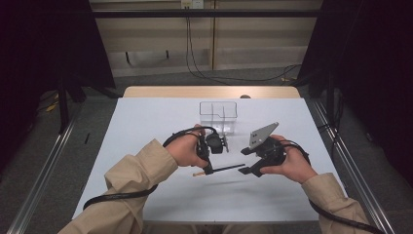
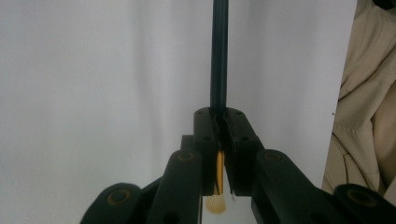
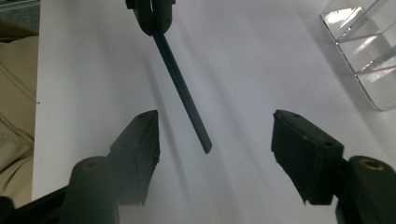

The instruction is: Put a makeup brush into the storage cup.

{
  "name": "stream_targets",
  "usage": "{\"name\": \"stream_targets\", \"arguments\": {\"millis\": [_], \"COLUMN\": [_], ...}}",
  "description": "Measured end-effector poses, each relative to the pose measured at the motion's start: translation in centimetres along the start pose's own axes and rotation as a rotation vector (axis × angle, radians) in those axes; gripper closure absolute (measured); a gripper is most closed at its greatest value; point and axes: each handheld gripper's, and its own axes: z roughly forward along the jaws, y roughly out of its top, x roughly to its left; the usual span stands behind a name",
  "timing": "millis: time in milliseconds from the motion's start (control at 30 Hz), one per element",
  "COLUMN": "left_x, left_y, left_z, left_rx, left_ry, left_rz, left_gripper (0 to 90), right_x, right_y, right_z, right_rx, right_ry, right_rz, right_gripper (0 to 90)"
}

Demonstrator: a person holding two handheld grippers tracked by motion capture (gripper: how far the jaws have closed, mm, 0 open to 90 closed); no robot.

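A thin brush with a dark handle (image 1: 228,168) hangs level just above the white table cover (image 1: 146,126). My left gripper (image 1: 208,168) is shut on it near its pale bristle end (image 1: 197,174). In the left gripper view the handle (image 2: 218,56) runs straight out from the closed jaws of that gripper (image 2: 221,116), and the yellow ferrule and tan bristles (image 2: 216,204) show behind them. My right gripper (image 1: 247,162) stands open at the handle's free tip. In the right gripper view the handle (image 3: 182,88) ends between the spread jaws of the right gripper (image 3: 215,135), touching neither; the left gripper (image 3: 152,14) grips its far end.
A clear plastic box with dividers (image 1: 218,114) stands behind the grippers toward the table's far edge; its corner (image 3: 364,51) is at the upper right of the right gripper view. Beige sleeves come in from the bottom. Metal rails flank the table.
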Motion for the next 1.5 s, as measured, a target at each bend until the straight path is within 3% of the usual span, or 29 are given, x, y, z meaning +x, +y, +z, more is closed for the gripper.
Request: {"name": "stream_targets", "arguments": {"millis": [133, 300, 467, 667, 900, 1100, 1267, 1500], "left_x": [0.0, -0.2, -0.1, -0.1, -0.2, 0.1, 0.6, 0.8], "left_y": [0.0, 0.2, 0.2, 0.2, 0.4, 0.2, -0.1, -0.3], "left_z": [0.1, -0.1, -0.1, -0.2, -0.4, -0.7, -1.8, -2.0], "left_rx": [-0.001, -0.011, -0.015, -0.006, -0.038, -0.066, -0.135, -0.152], "left_ry": [-0.008, -0.014, -0.020, -0.027, -0.077, -0.106, -0.126, -0.131], "left_rz": [0.004, 0.005, 0.003, 0.020, 0.017, 0.017, -0.005, -0.010], "left_gripper": [84.5, 84.5, 84.5, 84.5, 84.3, 83.9, 83.8, 83.7], "right_x": [0.2, 0.7, 1.1, 1.1, 1.0, 1.1, 1.5, 1.5], "right_y": [0.3, 0.7, 1.1, 1.2, 1.2, 0.7, 0.3, 0.1], "right_z": [0.5, 1.6, 2.1, 2.2, 2.4, 2.6, 3.3, 3.5], "right_rx": [0.015, 0.049, 0.071, 0.076, 0.095, 0.095, 0.128, 0.114], "right_ry": [0.014, 0.061, 0.069, 0.081, 0.101, 0.121, 0.132, 0.140], "right_rz": [-0.024, -0.067, -0.105, -0.106, -0.118, -0.120, -0.128, -0.107], "right_gripper": [39.6, 53.2, 60.5, 70.5, 80.8, 82.6, 84.9, 85.1]}}
